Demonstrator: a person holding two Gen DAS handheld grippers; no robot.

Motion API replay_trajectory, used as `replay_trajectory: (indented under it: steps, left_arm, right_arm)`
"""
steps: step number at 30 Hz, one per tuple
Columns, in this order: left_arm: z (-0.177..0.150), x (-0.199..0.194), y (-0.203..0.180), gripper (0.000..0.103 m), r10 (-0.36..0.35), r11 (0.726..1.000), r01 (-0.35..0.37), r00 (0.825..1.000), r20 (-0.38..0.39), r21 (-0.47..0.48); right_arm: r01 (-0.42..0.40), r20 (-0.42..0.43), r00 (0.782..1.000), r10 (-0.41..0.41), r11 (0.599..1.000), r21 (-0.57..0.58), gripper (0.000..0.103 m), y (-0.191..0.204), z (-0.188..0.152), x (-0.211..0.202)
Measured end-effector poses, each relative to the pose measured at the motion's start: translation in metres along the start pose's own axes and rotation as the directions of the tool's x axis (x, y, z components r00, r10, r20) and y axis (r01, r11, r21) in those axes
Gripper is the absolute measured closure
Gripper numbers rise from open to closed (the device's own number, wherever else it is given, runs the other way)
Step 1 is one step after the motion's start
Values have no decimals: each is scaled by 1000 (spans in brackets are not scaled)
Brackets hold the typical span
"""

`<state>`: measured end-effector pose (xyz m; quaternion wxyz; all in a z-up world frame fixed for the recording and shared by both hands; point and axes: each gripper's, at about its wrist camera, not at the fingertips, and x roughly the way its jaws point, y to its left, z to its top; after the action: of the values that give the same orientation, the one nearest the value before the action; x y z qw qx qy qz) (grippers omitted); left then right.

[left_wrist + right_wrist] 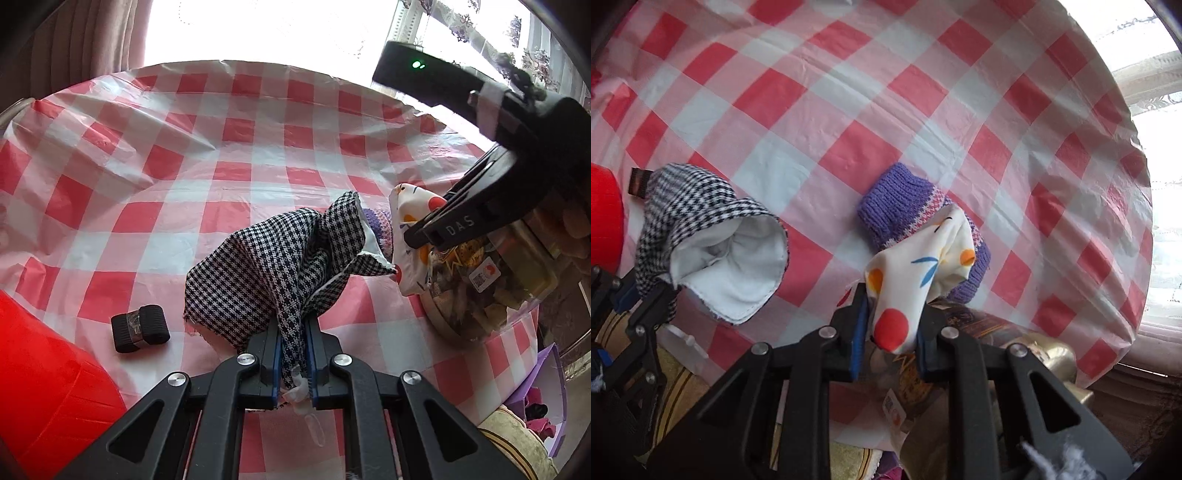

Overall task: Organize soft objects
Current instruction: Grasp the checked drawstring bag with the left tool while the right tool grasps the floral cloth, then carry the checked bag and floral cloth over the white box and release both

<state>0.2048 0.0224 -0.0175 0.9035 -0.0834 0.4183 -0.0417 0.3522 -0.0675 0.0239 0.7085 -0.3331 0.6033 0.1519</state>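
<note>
My left gripper (pixel 292 332) is shut on a black-and-white houndstooth cloth (pixel 273 266) and holds it above the checked tablecloth (pixel 221 155). The cloth also shows in the right wrist view (pixel 701 221), with its white lining facing me. My right gripper (pixel 892 314) is shut on a white cloth with orange, red and blue prints (pixel 916 273); that cloth also shows in the left wrist view (pixel 410 236). A purple knitted piece (pixel 897 199) lies on the table just behind the printed cloth.
A small black roll (pixel 139 328) lies on the table at the left. A red container (pixel 40 376) stands at the near left. A clear jar of dried goods (pixel 491 280) lies at the right edge. A purple box (pixel 543 398) sits below the table's right side.
</note>
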Motion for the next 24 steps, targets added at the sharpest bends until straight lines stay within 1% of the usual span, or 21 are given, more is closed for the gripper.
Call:
replay_trajectory:
  steps: [2, 5, 8, 10, 12, 15, 19, 20, 24]
  left_arm:
    - [-1, -2, 0, 92, 2, 1000, -2, 1000, 7, -5]
    - [-3, -7, -1, 92, 3, 1000, -2, 1000, 15, -12]
    - [-3, -11, 1, 92, 3, 1000, -2, 1000, 25, -20]
    - [-4, -14, 1, 92, -1, 1000, 2, 1000, 27, -28]
    - [-6, -17, 1, 92, -5, 999, 6, 1000, 30, -34]
    - [-8, -23, 0, 92, -19, 999, 21, 999, 35, -43]
    - [-12, -35, -8, 92, -43, 998, 45, 998, 43, -46]
    - [-13, -38, -11, 92, -46, 998, 48, 998, 47, -45]
    - [-18, -52, -24, 92, -68, 997, 70, 996, 56, -37]
  right_arm:
    - [-11, 68, 998, 11, 1000, 8, 78, 2, -12, -14]
    - [-26, 163, 986, 23, 1000, 15, 78, 9, -35, -38]
    - [-49, 248, 968, 41, 998, 25, 78, 17, -61, -60]
    - [-76, 304, 950, 64, 997, 27, 78, 21, -80, -75]
    - [-100, 344, 936, 80, 994, 40, 78, 22, -97, -85]
    - [-102, 400, 913, 73, 993, 52, 78, 21, -123, -97]
    - [-143, 462, 883, 83, 985, 97, 78, 11, -159, -109]
    - [-145, 473, 878, 77, 983, 110, 78, 8, -168, -111]
    - [-153, 493, 869, 45, 972, 180, 78, -6, -205, -111]
